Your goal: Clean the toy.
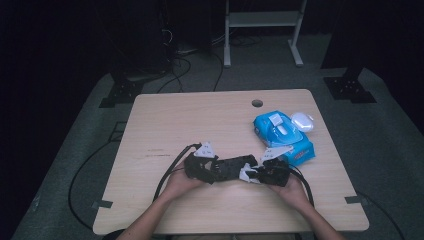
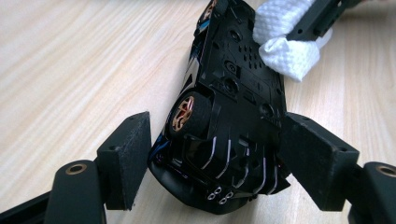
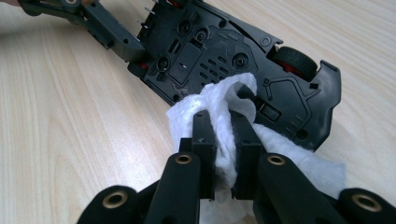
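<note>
- Left gripper (image 2: 212, 154): jaws clamped on the rear end of the black toy car (image 2: 229, 116), one pad on each flank
- Toy car: tipped on its side over the wooden table (image 2: 70, 60), underside facing both gripper cameras; a gold-spoked wheel (image 2: 189, 112) shows just inside the left pad
- Right gripper (image 3: 223, 140): jaws closed tight on a folded white wipe (image 3: 219, 107)
- Wipe: pressed against the car's black underside, near the middle of the chassis
- High view: both grippers meet at the table's near centre, with the blue wipe pack (image 1: 283, 136) just beyond the right gripper (image 1: 257, 172)
</note>
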Motion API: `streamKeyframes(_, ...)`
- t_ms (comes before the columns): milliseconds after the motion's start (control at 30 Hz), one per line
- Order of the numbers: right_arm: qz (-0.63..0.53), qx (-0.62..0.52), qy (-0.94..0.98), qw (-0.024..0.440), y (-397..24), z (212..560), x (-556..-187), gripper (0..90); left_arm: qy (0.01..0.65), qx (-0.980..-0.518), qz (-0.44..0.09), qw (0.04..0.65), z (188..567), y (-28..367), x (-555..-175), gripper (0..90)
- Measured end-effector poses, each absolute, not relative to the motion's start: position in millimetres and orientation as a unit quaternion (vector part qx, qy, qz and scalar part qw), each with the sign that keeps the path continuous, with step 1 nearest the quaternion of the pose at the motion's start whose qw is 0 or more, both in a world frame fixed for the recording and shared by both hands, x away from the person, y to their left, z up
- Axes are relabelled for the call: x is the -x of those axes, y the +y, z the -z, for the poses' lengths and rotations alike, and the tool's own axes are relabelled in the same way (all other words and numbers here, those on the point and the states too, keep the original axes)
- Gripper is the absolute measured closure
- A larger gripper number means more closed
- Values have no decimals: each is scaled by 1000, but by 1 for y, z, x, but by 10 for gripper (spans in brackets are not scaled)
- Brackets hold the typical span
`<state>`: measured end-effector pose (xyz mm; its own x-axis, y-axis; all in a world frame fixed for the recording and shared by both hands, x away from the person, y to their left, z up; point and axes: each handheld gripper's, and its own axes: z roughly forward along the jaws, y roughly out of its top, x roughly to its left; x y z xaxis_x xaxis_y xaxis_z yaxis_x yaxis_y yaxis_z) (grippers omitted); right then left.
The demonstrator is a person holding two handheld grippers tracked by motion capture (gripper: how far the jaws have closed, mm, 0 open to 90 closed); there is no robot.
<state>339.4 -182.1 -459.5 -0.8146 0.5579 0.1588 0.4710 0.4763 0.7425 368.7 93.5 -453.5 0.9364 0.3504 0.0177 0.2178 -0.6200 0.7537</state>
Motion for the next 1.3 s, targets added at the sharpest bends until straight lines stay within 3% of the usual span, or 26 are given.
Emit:
streamKeyframes(200, -414, -301, 858, 53, -182, 461, -336, 823, 141, -899, -119, 397, 452, 90, -359, 260)
streamKeyframes(533, -415, -299, 858, 55, -183, 462, -335, 823, 138, -899, -131, 395, 452, 90, -354, 255)
streamKeyframes(800, -412, -298, 860, 53, -183, 465, -332, 824, 164, -894, -123, 398, 452, 93, -361, 195)
streamKeyframes(967, -404, -302, 862, 56, -183, 466, -334, 824, 153, -888, -134, 413, 452, 94, -360, 350)
streamKeyframes(1300, -418, -306, 854, 49, -187, 448, -343, 814, 203, -880, -48, 427, 459, 100, -377, 294)
